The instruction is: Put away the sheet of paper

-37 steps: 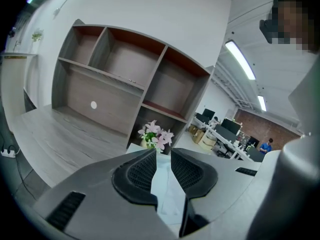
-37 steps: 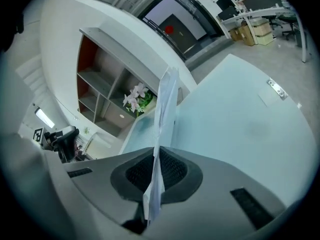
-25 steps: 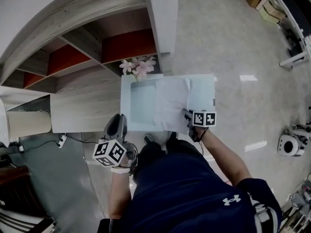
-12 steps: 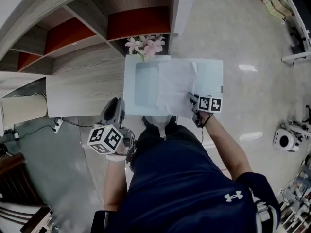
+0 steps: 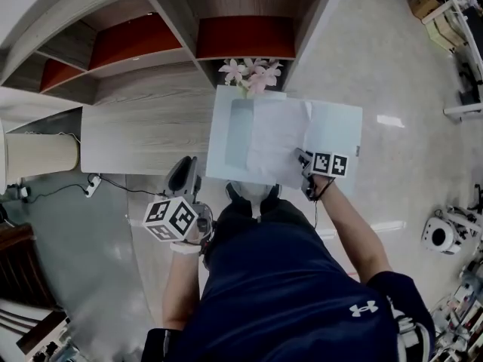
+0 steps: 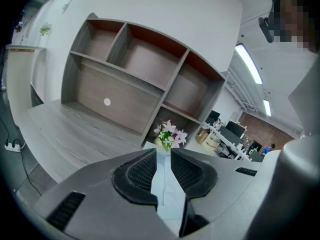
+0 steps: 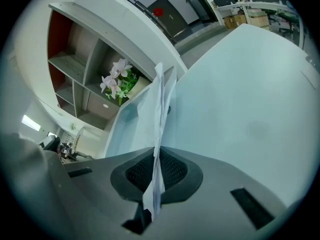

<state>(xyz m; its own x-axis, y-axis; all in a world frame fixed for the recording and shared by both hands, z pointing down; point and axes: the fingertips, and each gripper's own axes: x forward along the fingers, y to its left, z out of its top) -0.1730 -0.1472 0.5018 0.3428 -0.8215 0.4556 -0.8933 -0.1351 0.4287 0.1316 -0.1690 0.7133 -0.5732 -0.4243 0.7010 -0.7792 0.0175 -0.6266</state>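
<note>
A white sheet of paper (image 5: pixel 273 143) lies in a pale blue open folder (image 5: pixel 337 127) that is held up in front of the person. My right gripper (image 5: pixel 303 159) is shut on the near edge of the sheet. In the right gripper view the paper (image 7: pixel 160 109) stands edge-on, pinched between the pads (image 7: pixel 172 170), with the blue folder (image 7: pixel 240 94) spreading to its right. My left gripper (image 5: pixel 183 178) hangs lower left of the folder and holds nothing. Its jaws (image 6: pixel 162 166) stand a narrow gap apart and point at the shelf.
A wooden shelf unit (image 5: pixel 241 32) with red-backed compartments stands ahead, above a grey wood desk top (image 5: pixel 139 127). A pot of pink flowers (image 5: pixel 253 74) sits just past the folder's far edge. A power strip and cable (image 5: pixel 94 187) lie on the floor at left.
The head view has swung toward the shelf unit, which now fills more of the top. The right gripper keeps its grip, and the folder has tilted slightly. The left gripper has hardly moved.
</note>
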